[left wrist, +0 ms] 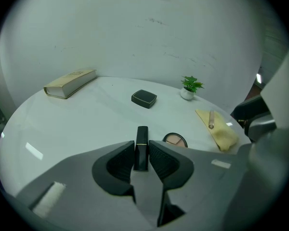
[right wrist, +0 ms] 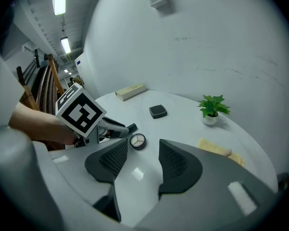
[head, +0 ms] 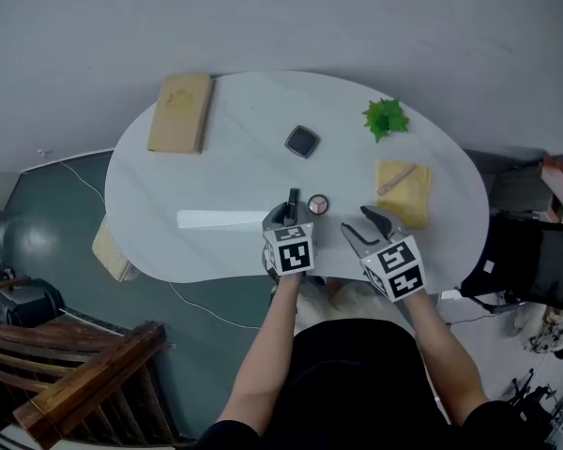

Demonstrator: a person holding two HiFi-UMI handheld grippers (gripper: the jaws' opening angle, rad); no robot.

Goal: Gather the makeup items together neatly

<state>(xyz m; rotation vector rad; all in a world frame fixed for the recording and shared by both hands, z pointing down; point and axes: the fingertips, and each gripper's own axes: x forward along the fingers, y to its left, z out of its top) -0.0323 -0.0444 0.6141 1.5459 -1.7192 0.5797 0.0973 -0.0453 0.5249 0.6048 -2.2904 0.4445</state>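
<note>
The left gripper has its fingers clamped on the black lipstick, bringing it just beside the round compact, likely to group them. The right gripper waits over the surface, fingers apart and empty.

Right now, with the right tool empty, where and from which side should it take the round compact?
Probably across the rim of the round compact, descending from its right: it lies flat and low, and the left tool, shut on the lipstick, crowds its left side.
</note>
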